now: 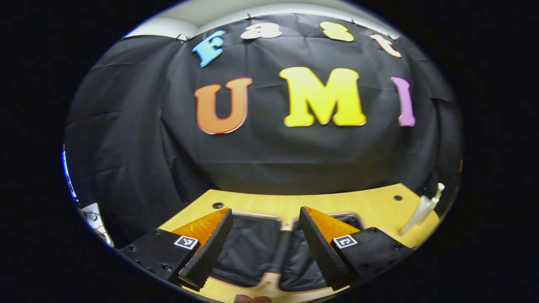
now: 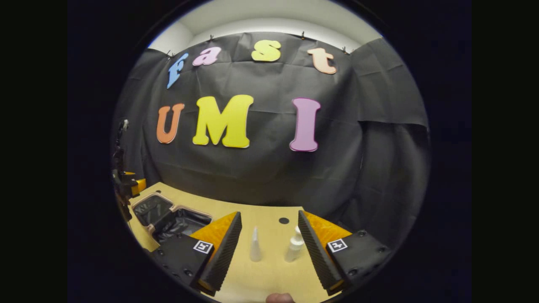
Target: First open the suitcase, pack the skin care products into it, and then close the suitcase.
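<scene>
The pink suitcase (image 1: 252, 252) lies open flat on the wooden table (image 1: 370, 206), its two black-lined halves side by side. My left gripper (image 1: 265, 244) hovers open above it, nothing between its fingers. In the right gripper view the suitcase (image 2: 168, 219) sits at the left. Two white skin care products stand on the table between my right gripper's fingers, farther off: a cone-shaped tube (image 2: 255, 245) and a small bottle (image 2: 294, 245). My right gripper (image 2: 269, 248) is open and holds nothing. A white pump bottle (image 1: 423, 208) stands at the right in the left gripper view.
The left gripper and the hand holding it (image 2: 124, 185) show at the left edge of the right gripper view, above the suitcase. Black cloth walls close off the table's back and sides. Small dark holes (image 2: 284, 220) mark the tabletop.
</scene>
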Motion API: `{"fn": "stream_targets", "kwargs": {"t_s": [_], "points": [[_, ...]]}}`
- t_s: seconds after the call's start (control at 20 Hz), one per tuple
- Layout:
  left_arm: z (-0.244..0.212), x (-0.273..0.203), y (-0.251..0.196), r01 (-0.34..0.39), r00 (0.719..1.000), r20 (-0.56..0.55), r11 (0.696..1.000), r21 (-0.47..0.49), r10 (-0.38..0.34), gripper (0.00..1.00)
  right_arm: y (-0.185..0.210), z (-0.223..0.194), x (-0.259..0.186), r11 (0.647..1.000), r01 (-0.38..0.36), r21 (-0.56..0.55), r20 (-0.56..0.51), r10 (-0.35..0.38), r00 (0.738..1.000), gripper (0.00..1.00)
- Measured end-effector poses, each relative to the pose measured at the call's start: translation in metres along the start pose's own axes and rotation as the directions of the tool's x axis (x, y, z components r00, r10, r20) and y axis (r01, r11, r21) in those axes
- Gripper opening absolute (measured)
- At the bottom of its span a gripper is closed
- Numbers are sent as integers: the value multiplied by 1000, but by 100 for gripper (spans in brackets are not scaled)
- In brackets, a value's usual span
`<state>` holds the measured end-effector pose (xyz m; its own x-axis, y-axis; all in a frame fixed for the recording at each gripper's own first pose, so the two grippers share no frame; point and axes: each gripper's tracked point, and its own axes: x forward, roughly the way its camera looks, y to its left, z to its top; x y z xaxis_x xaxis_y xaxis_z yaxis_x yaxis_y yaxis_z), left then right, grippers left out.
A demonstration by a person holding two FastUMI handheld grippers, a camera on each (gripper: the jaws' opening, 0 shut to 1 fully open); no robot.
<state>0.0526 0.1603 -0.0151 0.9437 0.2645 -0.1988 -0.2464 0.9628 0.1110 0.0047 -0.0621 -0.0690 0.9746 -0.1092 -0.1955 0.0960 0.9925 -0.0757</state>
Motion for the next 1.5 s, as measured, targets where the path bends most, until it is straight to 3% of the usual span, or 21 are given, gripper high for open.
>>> {"fn": "stream_targets", "kwargs": {"t_s": [0.15,0.3,0.4,0.55,0.85,1.25,1.5], "points": [[-10,-23,-111,129,992,14,991,-46,-129,100,-44,-14,-2,999,50,7,-24,-49,998,80],[-40,-42,-217,285,957,-38,958,-34,-286,100,-86,-25,-9,996,92,-2,-48,-92,995,80],[-55,-50,-262,346,936,-63,938,-31,-348,100,-108,-34,-13,994,104,-28,-67,-106,992,80],[-78,-47,-304,382,918,-103,924,-19,-382,100,-136,-50,-16,992,120,-37,-109,-124,986,80],[-118,-30,-345,382,911,-167,924,-4,-377,100,-156,-72,-11,991,136,-2,-151,-135,979,80],[-171,13,-368,346,904,-255,938,-32,-343,100,-173,-95,-9,991,135,-18,-210,-136,968,80],[-182,39,-379,340,904,-267,940,-28,-335,90,-176,-101,-7,991,130,-34,-233,-134,963,80]]}}
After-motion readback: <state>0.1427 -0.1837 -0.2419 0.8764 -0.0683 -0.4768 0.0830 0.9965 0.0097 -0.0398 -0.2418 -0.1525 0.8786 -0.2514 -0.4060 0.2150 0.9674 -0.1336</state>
